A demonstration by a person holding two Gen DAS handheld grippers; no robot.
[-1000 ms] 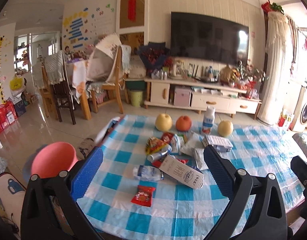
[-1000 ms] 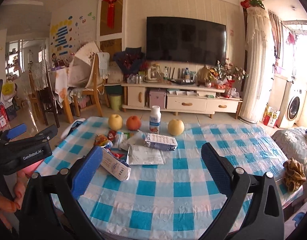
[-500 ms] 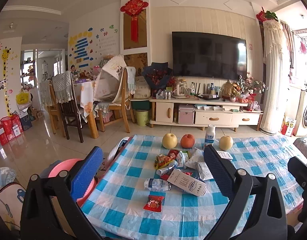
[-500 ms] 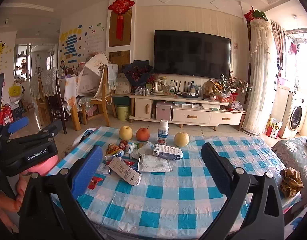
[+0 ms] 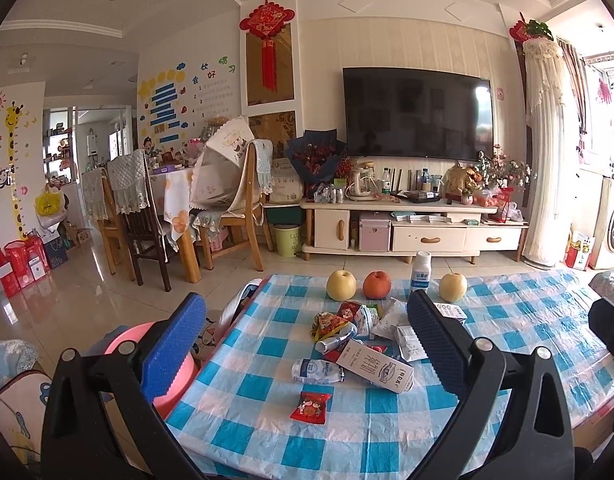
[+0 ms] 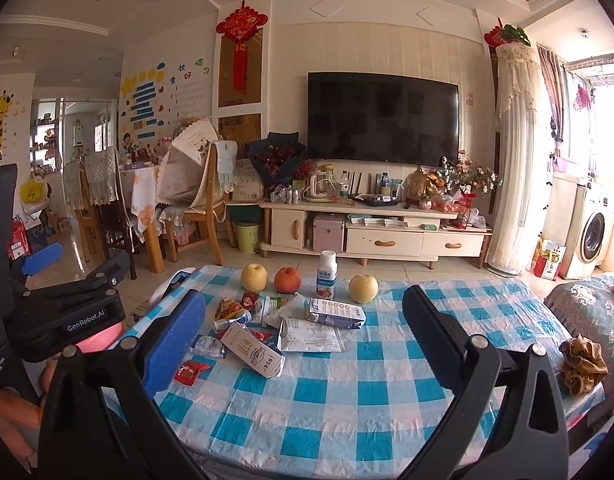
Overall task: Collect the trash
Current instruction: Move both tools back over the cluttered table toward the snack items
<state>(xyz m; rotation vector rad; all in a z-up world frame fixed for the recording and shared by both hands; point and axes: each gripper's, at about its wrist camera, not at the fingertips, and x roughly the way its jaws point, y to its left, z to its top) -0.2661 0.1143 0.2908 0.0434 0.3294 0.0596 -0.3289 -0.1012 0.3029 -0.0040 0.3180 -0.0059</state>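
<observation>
Grippers first: the left gripper and the right gripper both stand with their blue-padded jaws spread wide, nothing between them, held above the near edge of the table.

Checked cloth covers the table; its near band is bare in both views, giving free room ahead of each tool. Nearest item is a small red snack packet, lying alone. Just beyond it lie a crumpled white plastic wrapper and a white milk carton on its side, touching or nearly so. Behind these sits the main heap of wrappers, with flattened foil pouches and a second small carton to its right.

Right half of the cloth is open, save for a brown crumpled item near the right edge.

Left edge: a pink bin stands on the floor just beside the table, partly hidden by the left gripper's finger.

Far edge carries two yellow pears, a red apple and an upright white bottle, spaced apart in a row.
</observation>
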